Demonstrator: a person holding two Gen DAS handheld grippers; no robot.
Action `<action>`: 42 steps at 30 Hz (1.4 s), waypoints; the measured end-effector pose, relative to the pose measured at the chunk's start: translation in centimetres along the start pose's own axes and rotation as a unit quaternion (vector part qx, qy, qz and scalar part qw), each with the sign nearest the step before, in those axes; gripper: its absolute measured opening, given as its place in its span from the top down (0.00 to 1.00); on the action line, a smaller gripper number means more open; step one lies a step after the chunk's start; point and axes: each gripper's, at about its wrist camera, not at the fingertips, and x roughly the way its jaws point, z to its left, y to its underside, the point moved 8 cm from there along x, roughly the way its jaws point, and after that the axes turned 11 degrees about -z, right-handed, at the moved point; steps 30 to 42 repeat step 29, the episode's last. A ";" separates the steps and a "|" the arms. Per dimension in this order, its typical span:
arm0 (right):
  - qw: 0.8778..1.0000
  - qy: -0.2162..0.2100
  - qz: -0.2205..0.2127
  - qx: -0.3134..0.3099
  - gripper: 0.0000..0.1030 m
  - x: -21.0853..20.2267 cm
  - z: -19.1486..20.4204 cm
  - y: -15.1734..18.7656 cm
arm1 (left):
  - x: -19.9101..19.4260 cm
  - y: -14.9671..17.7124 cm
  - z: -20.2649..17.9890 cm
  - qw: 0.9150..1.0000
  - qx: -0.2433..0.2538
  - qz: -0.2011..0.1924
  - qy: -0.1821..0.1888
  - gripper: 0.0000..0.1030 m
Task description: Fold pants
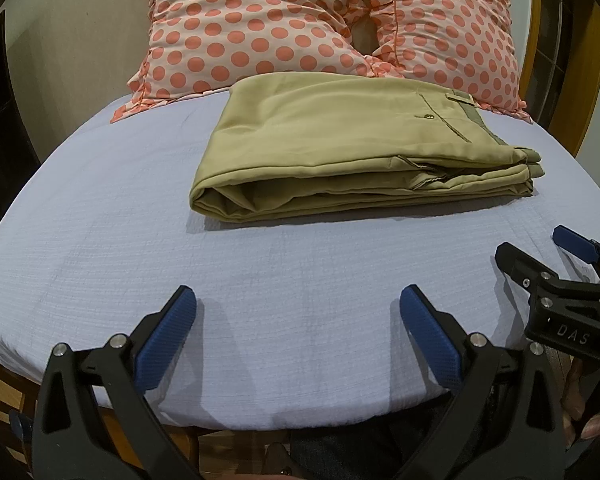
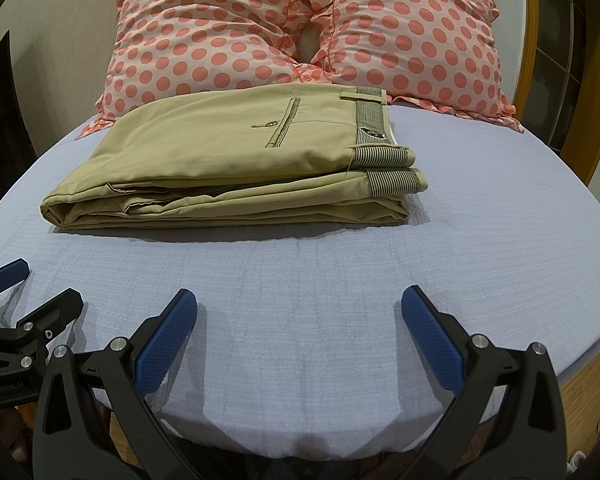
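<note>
Khaki pants (image 1: 340,148) lie folded in a flat stack on the pale blue bed sheet (image 1: 140,240), back pocket up, striped waistband to the right. They also show in the right wrist view (image 2: 228,164). My left gripper (image 1: 298,304) is open and empty, hovering over the sheet in front of the pants. My right gripper (image 2: 298,304) is open and empty too, in front of the pants and apart from them. The right gripper also shows at the right edge of the left wrist view (image 1: 540,252), and the left gripper at the left edge of the right wrist view (image 2: 40,284).
Two pink polka-dot pillows (image 1: 284,20) lean against the headboard behind the pants, also in the right wrist view (image 2: 300,28). A wooden bed frame (image 2: 580,392) runs along the right. The front edge of the mattress (image 2: 300,440) is just below the grippers.
</note>
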 end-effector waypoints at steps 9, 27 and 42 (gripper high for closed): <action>1.000 0.000 0.000 0.000 0.01 0.0 0.0 0.0 | 0.0 0.0 0.1 1.000 0.000 0.005 0.000 0.02; 1.000 0.000 0.000 0.000 0.01 0.0 0.0 0.0 | 0.0 0.1 0.1 1.000 0.001 0.006 -0.001 0.02; 1.000 0.000 0.000 0.000 0.01 0.0 0.0 0.0 | 0.0 0.0 0.1 1.000 0.001 0.007 -0.001 0.02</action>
